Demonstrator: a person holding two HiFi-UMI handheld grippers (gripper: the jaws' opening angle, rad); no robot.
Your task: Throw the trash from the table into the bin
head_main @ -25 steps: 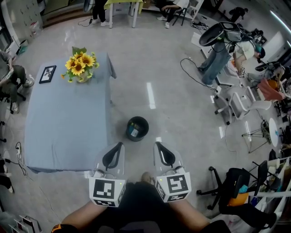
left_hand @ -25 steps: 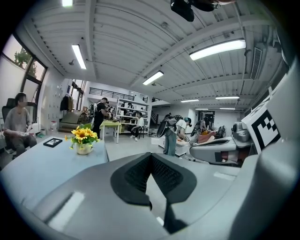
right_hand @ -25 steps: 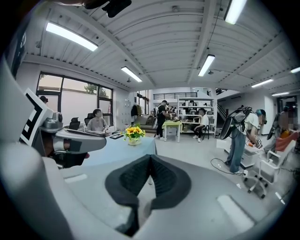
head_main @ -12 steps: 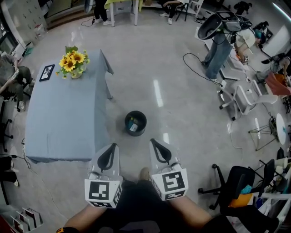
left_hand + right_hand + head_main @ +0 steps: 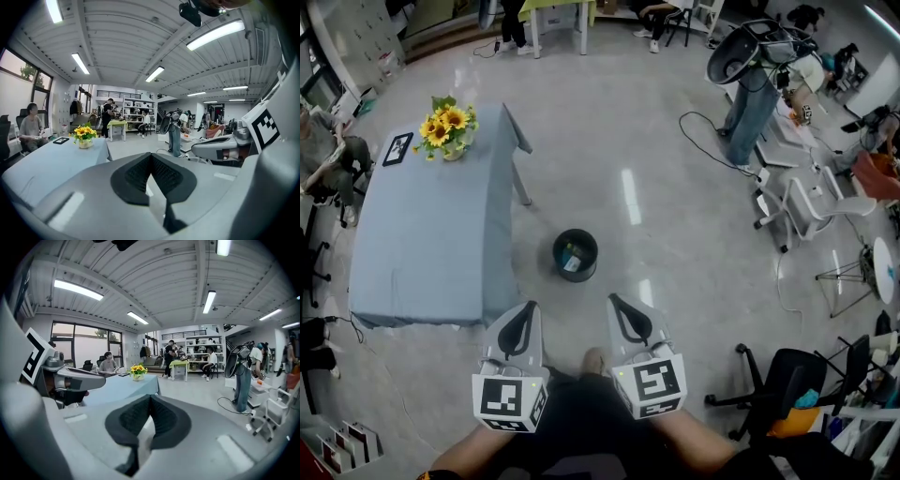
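Note:
The black round bin stands on the floor to the right of the blue-clothed table, with some pale scraps inside it. On the table I see only a vase of sunflowers and a dark picture frame. My left gripper and right gripper are held side by side on the near side of the bin, pointing toward it. In the left gripper view the left gripper has its jaws together with nothing between them. The right gripper looks the same in its own view.
Office chairs, a cable on the floor and a standing machine fill the right side. People sit at a yellow-green table at the far end. A person sits beside the blue table's left edge.
The table and bin have slid slightly up and left in the head view and look a little smaller. Both grippers keep side by side, shut, a bit lower in the picture.

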